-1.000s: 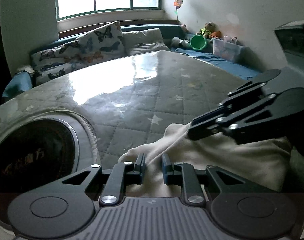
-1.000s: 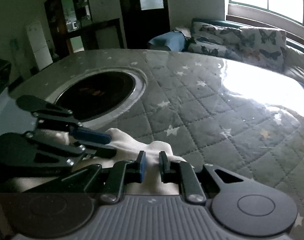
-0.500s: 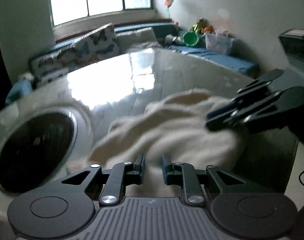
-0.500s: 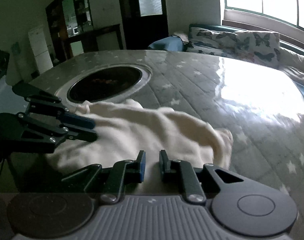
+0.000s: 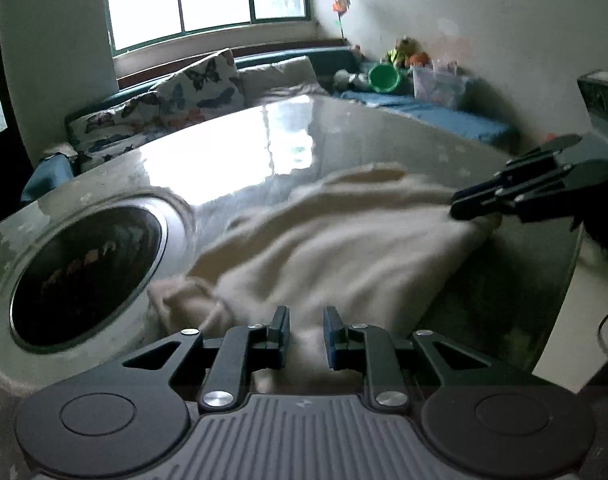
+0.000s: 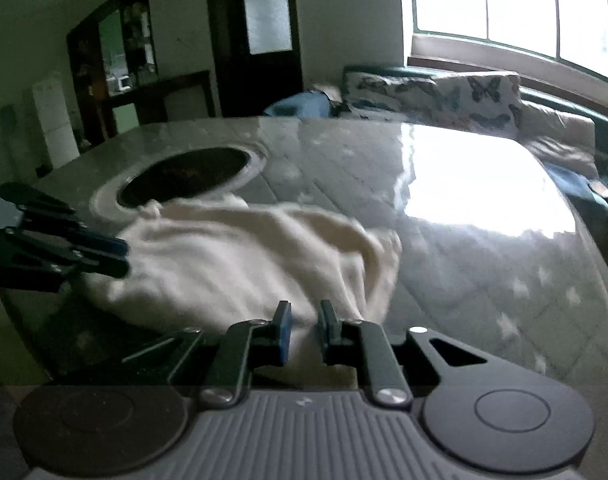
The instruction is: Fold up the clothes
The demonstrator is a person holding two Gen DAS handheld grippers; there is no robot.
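Note:
A cream garment (image 5: pixel 344 248) lies stretched across the near edge of the quilted table (image 5: pixel 263 140); it also shows in the right wrist view (image 6: pixel 231 256). My left gripper (image 5: pixel 306 328) is shut on its near left edge. My right gripper (image 6: pixel 302 322) is shut on its near right edge. Each gripper shows in the other's view, the right one (image 5: pixel 458 208) at the cloth's far corner and the left one (image 6: pixel 119 260) at the opposite corner. The far part of the cloth is bunched and blurred.
A round dark recess (image 5: pixel 83 272) with a metal rim is set into the table, left of the garment; it also shows in the right wrist view (image 6: pixel 187 176). Butterfly cushions (image 5: pixel 191 88) and a sofa lie beyond the table. The table edge drops to the floor (image 5: pixel 564 320) at right.
Both grippers have pulled back toward the table's near edge, drawing the garment with them. It went from a small bunch to a wide spread sheet.

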